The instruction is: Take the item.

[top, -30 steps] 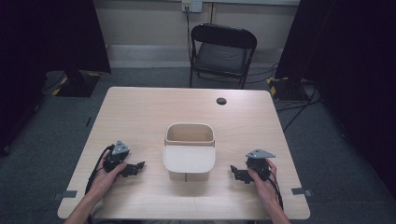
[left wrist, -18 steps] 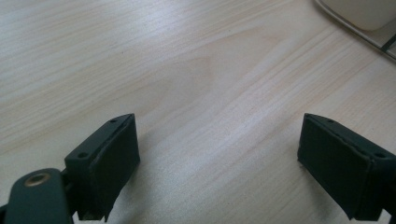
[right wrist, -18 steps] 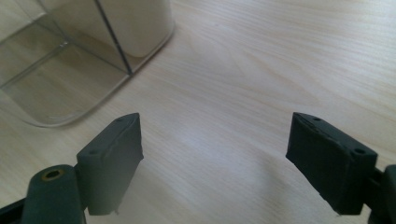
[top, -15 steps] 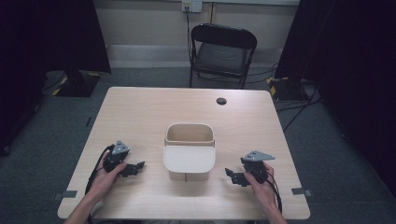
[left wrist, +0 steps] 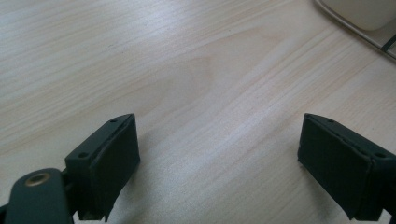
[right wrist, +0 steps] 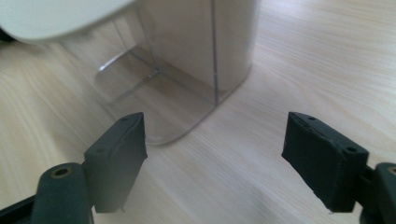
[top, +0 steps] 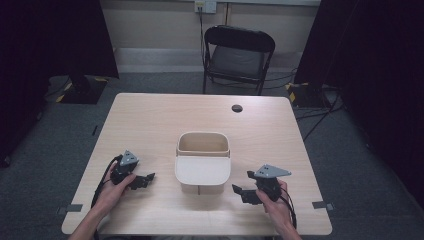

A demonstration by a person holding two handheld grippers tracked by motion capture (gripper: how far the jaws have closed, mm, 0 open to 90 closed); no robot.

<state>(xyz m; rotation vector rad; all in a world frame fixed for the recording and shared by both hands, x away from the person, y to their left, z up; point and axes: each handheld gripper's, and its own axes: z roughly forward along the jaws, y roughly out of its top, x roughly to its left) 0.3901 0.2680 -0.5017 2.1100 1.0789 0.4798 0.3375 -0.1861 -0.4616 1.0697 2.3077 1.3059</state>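
Beige plastic bin (top: pixel 203 162) sits mid-table (top: pixel 150 120), lid flap hanging over its near side, clear lower wall. Right gripper (top: pixel 242 193) just right of it, jaws spread but just been narrowing, nothing between them. Left gripper (top: pixel 146 179) near its left side, jaws spread, empty. Risk: bin looks light, so a one-sided push would likely slide or tip it.
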